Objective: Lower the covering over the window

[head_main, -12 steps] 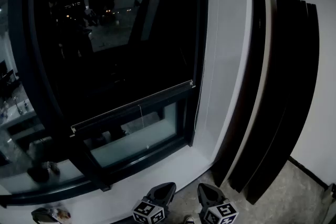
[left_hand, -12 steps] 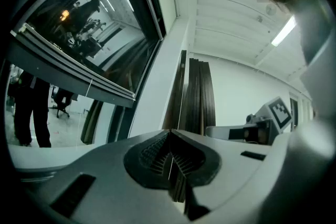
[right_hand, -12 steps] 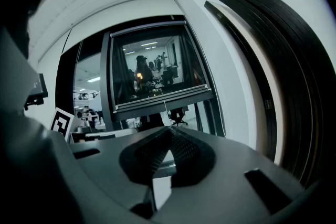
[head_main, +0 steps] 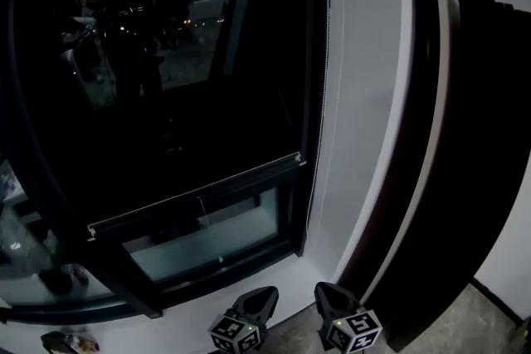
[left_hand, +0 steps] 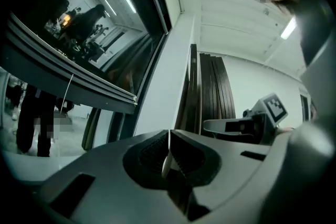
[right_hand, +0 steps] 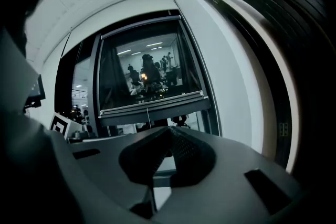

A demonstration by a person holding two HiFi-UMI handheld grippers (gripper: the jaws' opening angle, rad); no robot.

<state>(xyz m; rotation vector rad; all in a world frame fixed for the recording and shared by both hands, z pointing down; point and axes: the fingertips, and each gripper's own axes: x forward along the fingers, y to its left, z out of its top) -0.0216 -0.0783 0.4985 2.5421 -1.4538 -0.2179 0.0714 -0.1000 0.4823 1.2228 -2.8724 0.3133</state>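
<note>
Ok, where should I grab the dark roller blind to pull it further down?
Take the thin pull cord hanging from the middle of its pale bottom rail, approaching from below and in front: it dangles free, and a central pull likely keeps the rail level.

Black blind (head_main: pixel 166 112), white wall (head_main: pixel 357 79), black-and-white marker cubes (head_main: pixel 239 336).

Window (head_main: pixel 166 95), upper left: glossy, dark, reflective. Blind rail (head_main: pixel 195 199): pale, ribbed, metal look. Wall (head_main: pixel 357 95): smooth matt white. Panels (head_main: pixel 448 137), right: dark, slight sheen. Left gripper (left_hand: pixel 169 136), right gripper (right_hand: pixel 169 131): matt grey plastic, ribbed pads. Floor (head_main: pixel 489 319), lower right: speckled.
</note>
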